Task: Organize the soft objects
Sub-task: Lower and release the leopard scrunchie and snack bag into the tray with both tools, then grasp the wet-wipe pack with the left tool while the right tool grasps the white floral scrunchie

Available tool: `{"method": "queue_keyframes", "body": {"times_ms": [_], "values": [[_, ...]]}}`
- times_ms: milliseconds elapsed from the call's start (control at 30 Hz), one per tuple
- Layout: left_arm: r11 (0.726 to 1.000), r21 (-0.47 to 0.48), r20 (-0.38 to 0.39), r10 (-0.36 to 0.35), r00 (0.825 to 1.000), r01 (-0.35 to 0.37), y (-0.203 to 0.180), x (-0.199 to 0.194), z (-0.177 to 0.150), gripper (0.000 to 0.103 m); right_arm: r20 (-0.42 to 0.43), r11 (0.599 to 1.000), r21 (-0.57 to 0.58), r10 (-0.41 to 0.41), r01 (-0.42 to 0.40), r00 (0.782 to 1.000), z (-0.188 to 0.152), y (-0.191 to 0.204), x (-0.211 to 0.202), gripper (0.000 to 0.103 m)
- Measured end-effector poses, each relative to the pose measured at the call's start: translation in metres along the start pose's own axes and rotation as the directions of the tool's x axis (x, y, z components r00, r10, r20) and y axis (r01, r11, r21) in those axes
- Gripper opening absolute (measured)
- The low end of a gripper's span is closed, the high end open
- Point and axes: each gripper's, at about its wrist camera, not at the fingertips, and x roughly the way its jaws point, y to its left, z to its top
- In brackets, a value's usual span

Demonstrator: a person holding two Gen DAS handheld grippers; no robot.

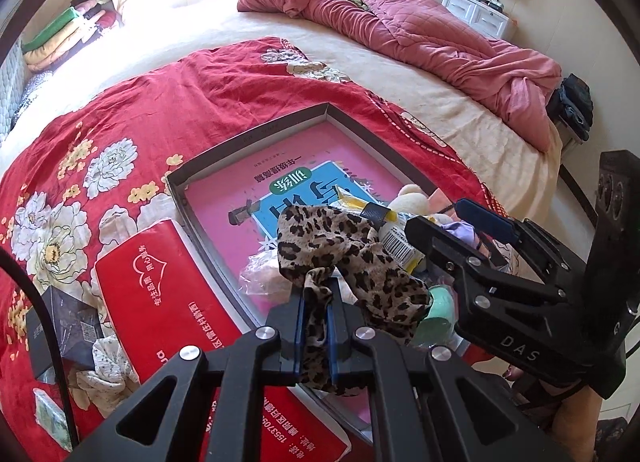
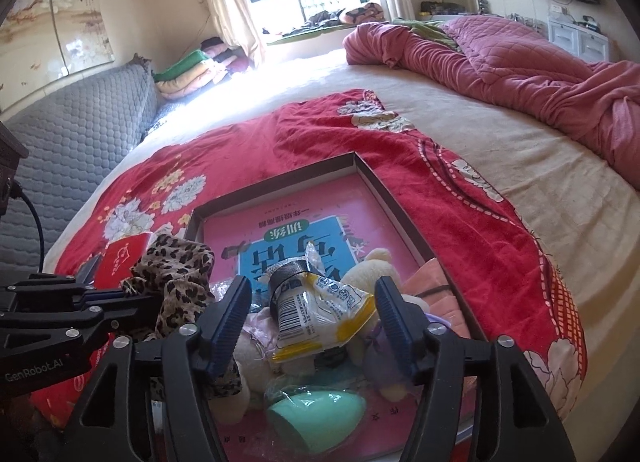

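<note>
A shallow grey tray (image 1: 248, 134) (image 2: 280, 178) with a pink book in its bottom lies on a red flowered cloth on the bed. My left gripper (image 1: 316, 326) is shut on a leopard-print cloth (image 1: 344, 250) (image 2: 176, 266), holding it over the tray's near left edge. My right gripper (image 2: 312, 318) (image 1: 468, 230) stands open over a yellow-and-white snack packet (image 2: 320, 314) (image 1: 396, 238) that rests on the pile in the tray; its pads do not press on it. A cream plush toy (image 2: 372, 270) (image 1: 412, 198) and a mint egg-shaped sponge (image 2: 316, 414) (image 1: 440, 310) lie in the tray too.
A red tissue pack (image 1: 168, 286) (image 2: 124, 262) lies left of the tray, with a dark box (image 1: 68, 326) and a pale dotted cloth (image 1: 108, 370) beside it. A rumpled pink quilt (image 1: 420, 30) (image 2: 520, 54) covers the bed's far right. Folded blankets (image 2: 188, 70) stack by the window.
</note>
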Motion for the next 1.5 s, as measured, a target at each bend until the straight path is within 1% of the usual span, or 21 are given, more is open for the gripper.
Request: {"method": "queue_keyframes", "body": {"times_ms": [67, 167, 233, 300, 433, 500, 533, 567, 600, 633, 667, 733, 800, 933, 1000, 1067, 1100, 1200, 1333, 1400, 1500], "values": [[1.0, -0.006, 0.0, -0.015, 1.0, 0.015, 0.0, 0.0, 0.0, 0.01, 0.055, 1.0, 0.012, 0.002, -0.003, 0.998, 0.002, -0.002, -0.01, 0.073], [1.0, -0.01, -0.002, -0.028, 1.0, 0.028, 0.0, -0.001, 0.0, 0.023, 0.146, 0.995, 0.078, 0.043, -0.054, 0.988, 0.007, -0.011, -0.028, 0.079], [1.0, -0.006, 0.004, -0.024, 1.0, 0.024, -0.001, -0.005, -0.001, 0.042, 0.205, 0.985, 0.14, 0.074, -0.105, 0.976, 0.01, -0.018, -0.041, 0.079], [0.999, -0.006, 0.019, -0.032, 0.999, 0.032, -0.001, -0.009, -0.001, 0.051, 0.251, 0.967, 0.194, 0.116, -0.168, 0.961, 0.013, -0.026, -0.05, 0.079], [0.999, -0.007, 0.044, -0.037, 0.998, 0.037, 0.001, -0.02, -0.001, 0.054, 0.314, 0.911, 0.276, 0.215, -0.306, 0.925, 0.013, -0.038, -0.059, 0.079], [1.0, -0.01, 0.064, -0.029, 0.998, 0.03, 0.004, -0.028, -0.002, 0.056, 0.352, 0.869, 0.313, 0.269, -0.384, 0.897, 0.012, -0.043, -0.063, 0.079], [0.999, -0.016, 0.081, -0.027, 0.996, 0.028, 0.006, -0.035, -0.003, 0.059, 0.376, 0.851, 0.323, 0.286, -0.414, 0.881, 0.011, -0.044, -0.067, 0.079], [0.999, -0.026, 0.103, -0.028, 0.994, 0.031, 0.01, -0.043, -0.004, 0.061, 0.397, 0.844, 0.317, 0.295, -0.432, 0.869, 0.012, -0.042, -0.072, 0.08], [0.998, -0.043, 0.132, -0.031, 0.991, 0.037, 0.016, -0.053, -0.006, 0.065, 0.407, 0.852, 0.291, 0.301, -0.435, 0.862, 0.015, -0.036, -0.078, 0.08], [0.997, -0.06, 0.156, -0.032, 0.987, 0.042, 0.023, -0.062, -0.008, 0.068, 0.406, 0.871, 0.249, 0.303, -0.424, 0.862, 0.02, -0.027, -0.085, 0.08], [0.995, -0.083, 0.182, -0.031, 0.983, 0.047, 0.033, -0.073, -0.011, 0.069, 0.395, 0.895, 0.19, 0.306, -0.403, 0.866, 0.026, -0.014, -0.092, 0.08], [0.99, -0.133, 0.209, -0.017, 0.978, 0.046, 0.055, -0.092, -0.018, 0.072, 0.369, 0.927, 0.078, 0.315, -0.367, 0.875, 0.035, 0.016, -0.102, 0.08], [0.983, -0.18, 0.233, 0.026, 0.972, 0.016, 0.081, -0.112, -0.029, 0.073, 0.32, 0.934, -0.034, 0.347, -0.355, 0.881, 0.04, 0.052, -0.105, 0.08], [0.961, -0.258, 0.227, 0.156, 0.961, -0.095, 0.136, -0.141, -0.063, 0.075, 0.159, 0.901, -0.214, 0.414, -0.378, 0.896, 0.036, 0.134, -0.094, 0.08], [0.94, -0.298, 0.196, 0.23, 0.953, -0.165, 0.164, -0.148, -0.085, 0.075, 0.078, 0.883, -0.299, 0.401, -0.363, 0.913, 0.027, 0.174, -0.081, 0.08], [0.92, -0.335, 0.166, 0.271, 0.948, -0.204, 0.189, -0.149, -0.106, 0.075, 0.004, 0.854, -0.407, 0.356, -0.324, 0.934, 0.014, 0.214, -0.068, 0.08], [0.91, -0.358, 0.151, 0.279, 0.948, -0.211, 0.2, -0.149, -0.117, 0.075, -0.021, 0.841, -0.453, 0.322, -0.296, 0.947, 0.006, 0.231, -0.06, 0.08], [0.88, -0.432, 0.115, 0.273, 0.955, -0.199, 0.233, -0.145, -0.147, 0.075, -0.101, 0.79, -0.557, 0.243, -0.257, 0.965, -0.017, 0.269, -0.033, 0.08], [0.858, -0.477, 0.093, 0.266, 0.959, -0.192, 0.258, -0.138, -0.173, 0.075, -0.19, 0.743, -0.615, 0.183, -0.262, 0.965, -0.046, 0.298, 0.001, 0.08], [0.852, -0.491, 0.089, 0.258, 0.962, -0.183, 0.266, -0.132, -0.18, 0.075, -0.216, 0.728, -0.635, 0.152, -0.257, 0.965, -0.057, 0.307, 0.016, 0.08], [0.842, -0.515, 0.077, 0.23, 0.97, -0.158, 0.276, -0.122, -0.189, 0.075, -0.229, 0.715, -0.664, 0.084, -0.219, 0.97, -0.07, 0.32, 0.036, 0.08]]}}
